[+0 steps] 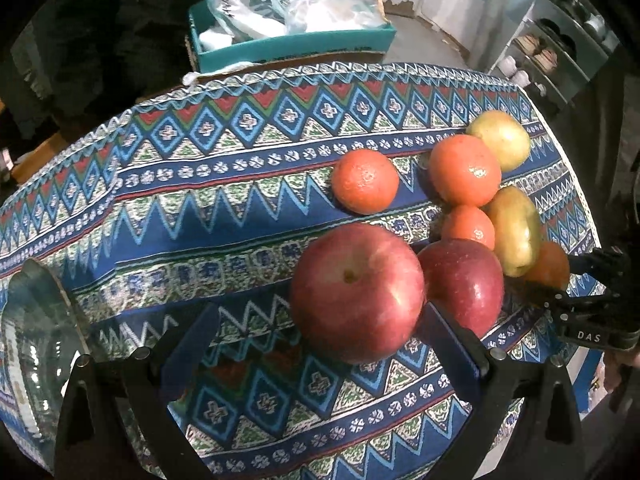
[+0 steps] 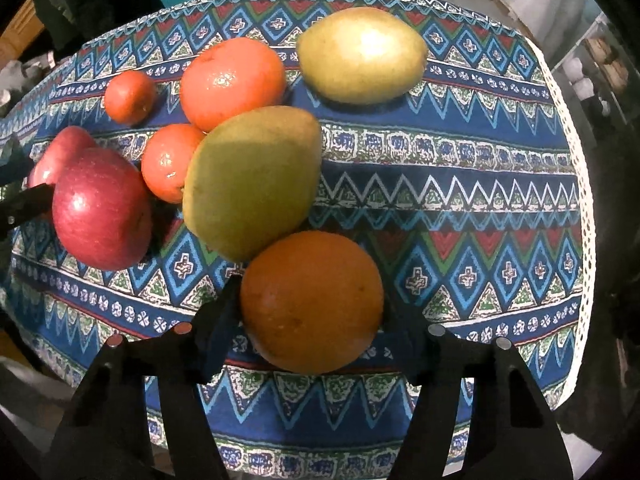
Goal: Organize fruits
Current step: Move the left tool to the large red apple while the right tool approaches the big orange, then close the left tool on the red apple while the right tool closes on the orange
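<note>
At the left edge of the surface (image 1: 208, 216), a glass bowl (image 1: 36, 344) is being shown only in part. The left hand-held gripper (image 1: 320, 344) is being held released, its fingers spread wide beside the large red apple (image 1: 356, 292) — no pad is pressing on it. A second red apple (image 2: 102, 208) is lying just beside it, with three tangerines (image 1: 366, 181) and a green pear (image 2: 254, 180) clustered behind; another pear (image 2: 362, 56) is resting toward the far edge. Near the right edge, the orange (image 2: 312, 302) is being grasped by the right hand-held gripper (image 2: 314, 312), clenched on both its sides. Beyond the far edge a teal box (image 1: 296, 46) is being seen.
</note>
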